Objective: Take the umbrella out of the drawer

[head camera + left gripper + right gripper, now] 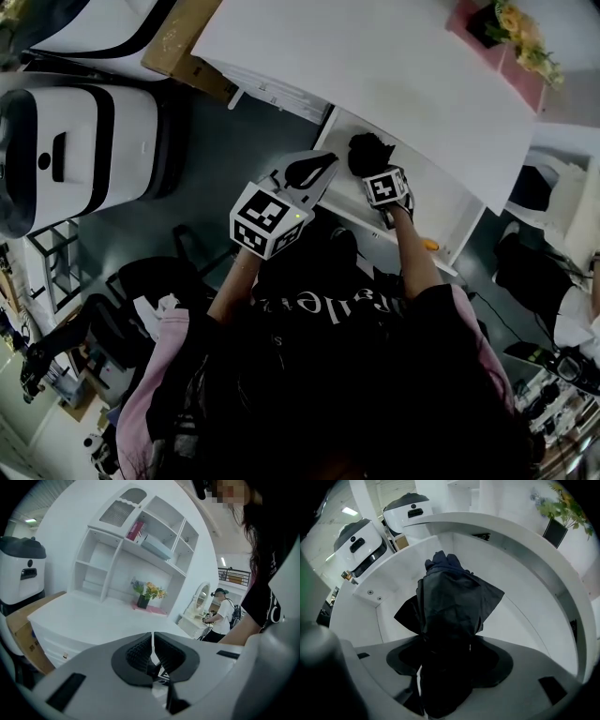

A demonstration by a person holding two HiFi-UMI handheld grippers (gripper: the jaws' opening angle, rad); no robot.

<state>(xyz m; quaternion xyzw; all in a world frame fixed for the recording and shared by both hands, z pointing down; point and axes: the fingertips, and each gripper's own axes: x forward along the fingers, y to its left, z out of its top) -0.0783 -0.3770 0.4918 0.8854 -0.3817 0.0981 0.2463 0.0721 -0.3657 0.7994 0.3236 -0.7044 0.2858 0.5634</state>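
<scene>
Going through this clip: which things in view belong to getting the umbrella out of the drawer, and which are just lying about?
Job in hand: umbrella; open drawer it lies in; right hand-held gripper, jaws open around the umbrella.

Lying about: left hand-held gripper, shut and empty; flower pot; cardboard box; white machine; pink book on the shelf.

White desk top (375,56): flower pot (487,26) on pink mat (521,75), at one corner. Open white drawer (525,630) below front edge: dark folded umbrella (450,602) lying inside on drawer floor.
</scene>
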